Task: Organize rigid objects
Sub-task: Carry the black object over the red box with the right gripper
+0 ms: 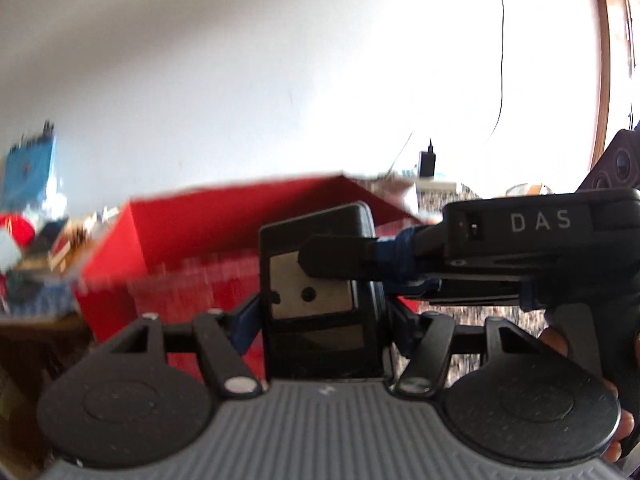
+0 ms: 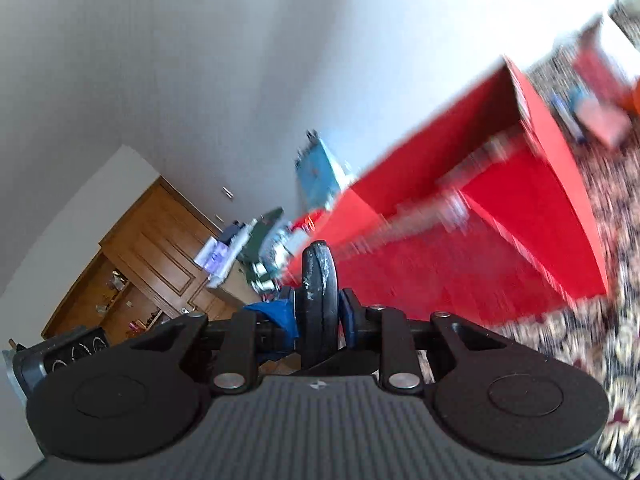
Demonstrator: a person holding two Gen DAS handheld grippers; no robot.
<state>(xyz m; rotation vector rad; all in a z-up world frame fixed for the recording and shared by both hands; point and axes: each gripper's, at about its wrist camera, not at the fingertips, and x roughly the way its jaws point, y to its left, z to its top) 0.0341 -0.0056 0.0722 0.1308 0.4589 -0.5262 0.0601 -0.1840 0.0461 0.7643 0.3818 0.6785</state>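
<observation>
Nearest the left wrist camera, the left gripper [image 1: 320, 312] has its fingers clamped on the two sides of a black boxy object [image 1: 320, 292], which fills the gap between them and stands upright. The right gripper [image 1: 340, 262] comes in from the right of that view and pinches the same object at its upper edge. In the right wrist view that gripper [image 2: 318, 316] has its blue-padded fingers [image 2: 286, 316] almost together on the thin, scuffed rim of the black object [image 2: 318, 280], seen edge-on. So the object is off the floor and held by both hands at once.

Just behind it lies an open red box [image 1: 208, 216], tilted in the right view [image 2: 500, 216], resting on a patterned carpet [image 2: 580, 344]. Its inside is too blurred to tell what it holds. Farther back, small packages and a blue box [image 1: 30, 168] are piled on a low wooden cabinet [image 2: 160, 224] by the white wall.

By my judgement the work is midway: one rigid item is lifted and near the red box, probably its destination, but not yet set down, and the clutter behind is still unsorted.
</observation>
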